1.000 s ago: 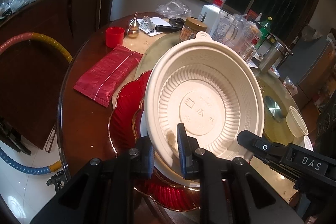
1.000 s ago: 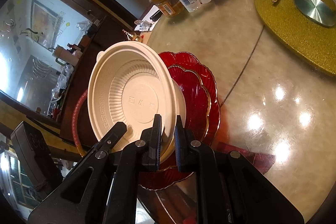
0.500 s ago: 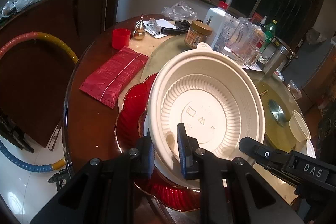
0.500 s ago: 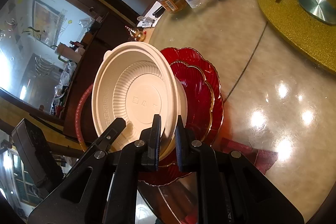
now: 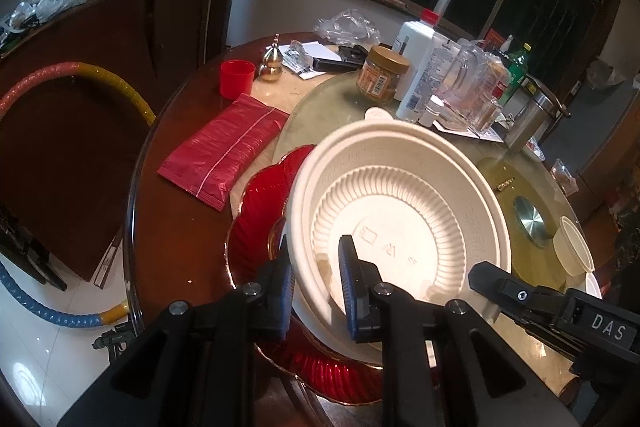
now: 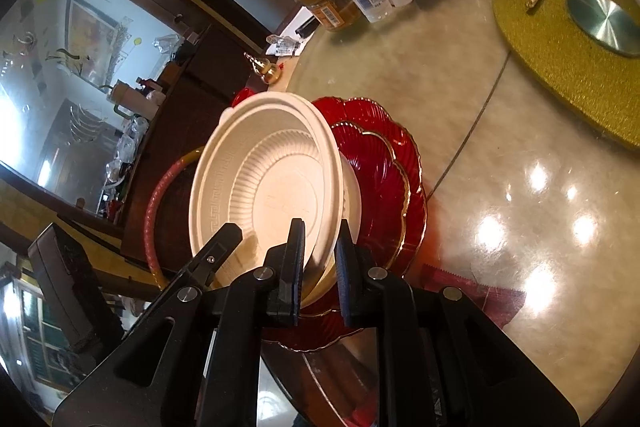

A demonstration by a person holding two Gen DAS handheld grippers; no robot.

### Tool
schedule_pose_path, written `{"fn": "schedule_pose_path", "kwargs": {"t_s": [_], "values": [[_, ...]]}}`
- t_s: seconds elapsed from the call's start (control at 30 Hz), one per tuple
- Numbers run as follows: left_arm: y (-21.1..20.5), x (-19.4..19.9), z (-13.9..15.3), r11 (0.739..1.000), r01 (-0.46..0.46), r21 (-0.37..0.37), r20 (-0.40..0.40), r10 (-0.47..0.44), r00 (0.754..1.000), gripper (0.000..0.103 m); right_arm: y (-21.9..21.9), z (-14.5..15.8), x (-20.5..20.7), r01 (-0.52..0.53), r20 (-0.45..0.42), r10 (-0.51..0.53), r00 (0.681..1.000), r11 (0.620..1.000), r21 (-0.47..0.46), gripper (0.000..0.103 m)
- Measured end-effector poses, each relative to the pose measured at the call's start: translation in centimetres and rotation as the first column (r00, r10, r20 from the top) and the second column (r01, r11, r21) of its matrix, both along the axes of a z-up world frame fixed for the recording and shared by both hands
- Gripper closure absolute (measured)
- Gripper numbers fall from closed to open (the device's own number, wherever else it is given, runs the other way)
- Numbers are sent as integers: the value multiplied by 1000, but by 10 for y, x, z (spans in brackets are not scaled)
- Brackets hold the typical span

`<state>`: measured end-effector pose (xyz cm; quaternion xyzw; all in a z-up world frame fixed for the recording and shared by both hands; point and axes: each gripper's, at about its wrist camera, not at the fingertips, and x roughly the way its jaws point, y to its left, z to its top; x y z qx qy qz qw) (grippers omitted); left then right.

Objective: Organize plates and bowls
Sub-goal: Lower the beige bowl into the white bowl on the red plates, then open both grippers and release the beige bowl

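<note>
A cream ribbed plastic bowl [image 5: 400, 211] is held by both grippers at its near rim, over the red scalloped plates [image 5: 256, 211] stacked at the table's near edge. My left gripper [image 5: 316, 287] is shut on the bowl's rim, one finger inside, one outside. My right gripper [image 6: 319, 263] is shut on the same bowl [image 6: 268, 187], with the red plates [image 6: 384, 179] to its right. A white dish edge shows under the bowl [image 6: 354, 195]. Whether the bowl touches what lies below is hidden.
On the round table: a red packet [image 5: 224, 147], a red cup [image 5: 237, 78], a gold gourd ornament [image 5: 273, 65], a jar [image 5: 382, 75], bottles and glassware [image 5: 460, 83], a gold mat with a metal disc [image 6: 576, 43], small white bowls [image 5: 572, 247] at right. A hoop [image 5: 80, 75] leans at left.
The bowl has moved a little with both grippers, and both cameras have pulled back slightly, showing more of the table. Both grips are unchanged.
</note>
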<state>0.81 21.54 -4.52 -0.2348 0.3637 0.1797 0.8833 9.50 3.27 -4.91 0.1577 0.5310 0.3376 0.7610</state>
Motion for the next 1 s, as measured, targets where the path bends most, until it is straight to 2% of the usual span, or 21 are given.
{"fn": "schedule_pose_path", "kwargs": {"t_s": [0.17, 0.27, 0.33, 0.4, 0.43, 0.67, 0.87, 1.0], "values": [[2, -2, 0, 1000, -9, 3, -1, 9, 1000, 82, -1, -1, 1, -2, -6, 2, 1000, 1000, 0, 88], [2, -3, 1, 1000, -13, 1, 2, 13, 1000, 77, -1, -2, 2, -6, -9, 6, 1000, 1000, 0, 86], [2, -4, 2, 1000, -19, 1, 12, 19, 1000, 62, -2, 0, 2, -3, 0, 3, 1000, 1000, 0, 79], [3, -6, 5, 999, -34, 8, 34, 34, 999, 50, -3, 3, 1, 5, 14, -5, 1000, 1000, -1, 59], [3, -7, 6, 999, -40, 14, 42, 40, 998, 48, -5, 4, 1, 10, 20, -10, 1000, 1000, 2, 56], [1, -12, 15, 997, -69, 43, 77, 65, 995, 48, -14, 8, 1, 29, 25, -30, 999, 999, 37, 56], [-3, -30, 38, 980, -161, 114, 210, 134, 968, 28, -34, 14, 4, 82, 24, -86, 996, 990, 115, 56], [-16, -30, 50, 970, -159, 185, 240, 113, 964, 27, -50, 16, 7, 115, 17, -119, 993, 982, 150, 56]]}}
